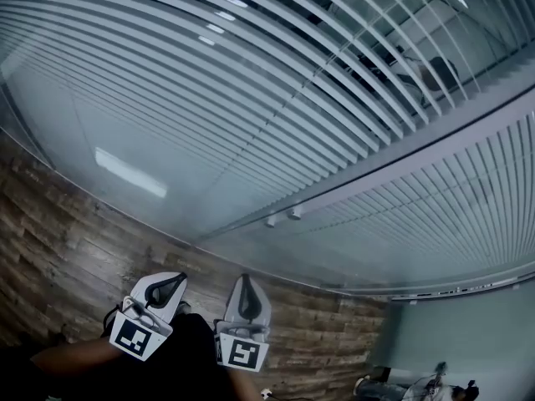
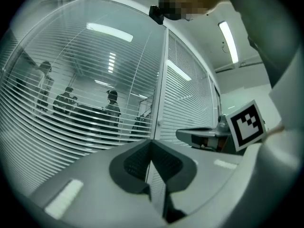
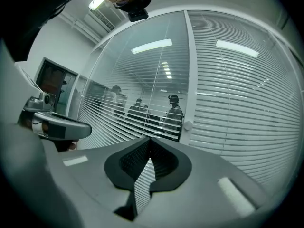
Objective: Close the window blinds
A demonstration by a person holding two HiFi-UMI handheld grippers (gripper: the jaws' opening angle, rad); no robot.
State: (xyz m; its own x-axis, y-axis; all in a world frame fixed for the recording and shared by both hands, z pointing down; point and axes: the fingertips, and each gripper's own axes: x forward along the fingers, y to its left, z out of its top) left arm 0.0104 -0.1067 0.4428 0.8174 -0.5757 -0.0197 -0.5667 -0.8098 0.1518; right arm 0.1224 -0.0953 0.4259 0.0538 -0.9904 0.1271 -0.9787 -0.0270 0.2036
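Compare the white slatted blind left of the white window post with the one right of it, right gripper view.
The left white slatted blind has slats tilted open with dark gaps; the right white slatted blind has slats shut flat. People's silhouettes show through the left blind; nothing shows through the right blind. Both: white horizontal slats.

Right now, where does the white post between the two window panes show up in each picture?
Head view: the white post runs diagonally from lower centre up to the right edge.
Left gripper view: it stands upright just right of centre.
Right gripper view: it stands upright, right of centre.
Shared landmark: a round knob on the post.
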